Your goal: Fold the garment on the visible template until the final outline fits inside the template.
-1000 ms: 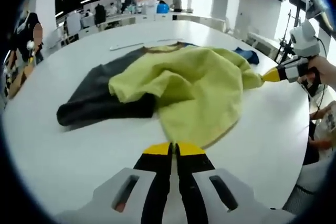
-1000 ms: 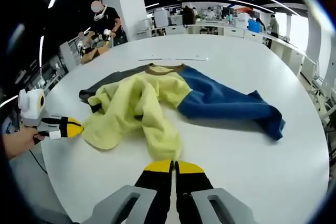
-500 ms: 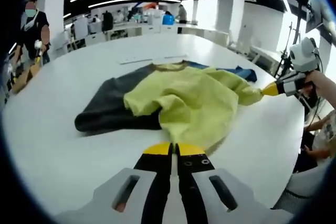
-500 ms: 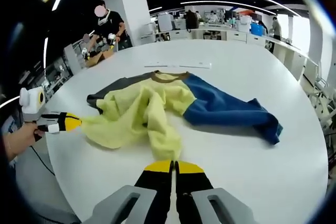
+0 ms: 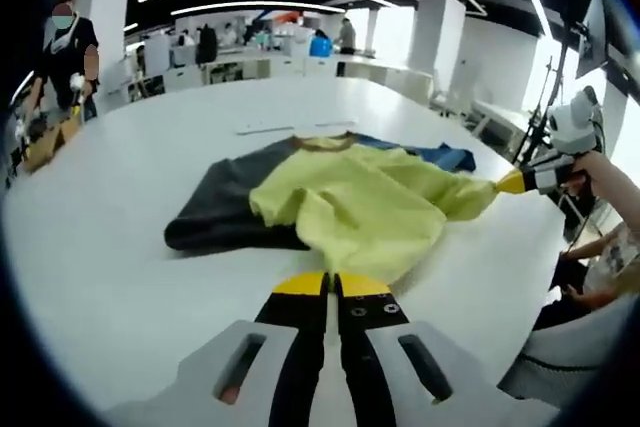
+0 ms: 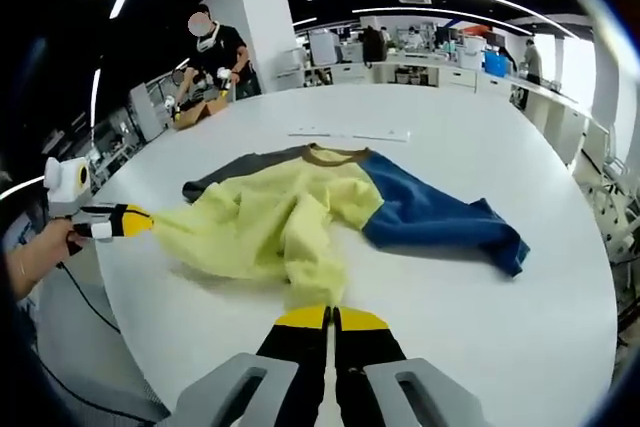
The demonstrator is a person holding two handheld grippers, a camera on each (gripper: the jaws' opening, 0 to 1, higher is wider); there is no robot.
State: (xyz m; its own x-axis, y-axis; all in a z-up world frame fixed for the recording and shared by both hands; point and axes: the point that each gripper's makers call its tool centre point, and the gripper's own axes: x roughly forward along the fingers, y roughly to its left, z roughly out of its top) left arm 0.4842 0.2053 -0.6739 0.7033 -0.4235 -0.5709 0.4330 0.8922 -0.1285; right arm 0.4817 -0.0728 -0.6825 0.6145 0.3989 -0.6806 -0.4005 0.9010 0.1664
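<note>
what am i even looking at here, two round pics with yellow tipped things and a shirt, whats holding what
No robot here: a person carries a handheld claw in each hand, each with its own fisheye camera. The left gripper view looks along the left claw; the right gripper view looks along the right claw. Each claw also appears at the edge of the other's picture. On the white table lies a garment with yellow, blue and dark grey parts. Both claws are shut on its yellow fabric, stretching it between them.

Left gripper (image 5: 329, 285): jaws together, at 6 o'clock. Right gripper (image 6: 329, 318): jaws together, at 6 o'clock.
</note>
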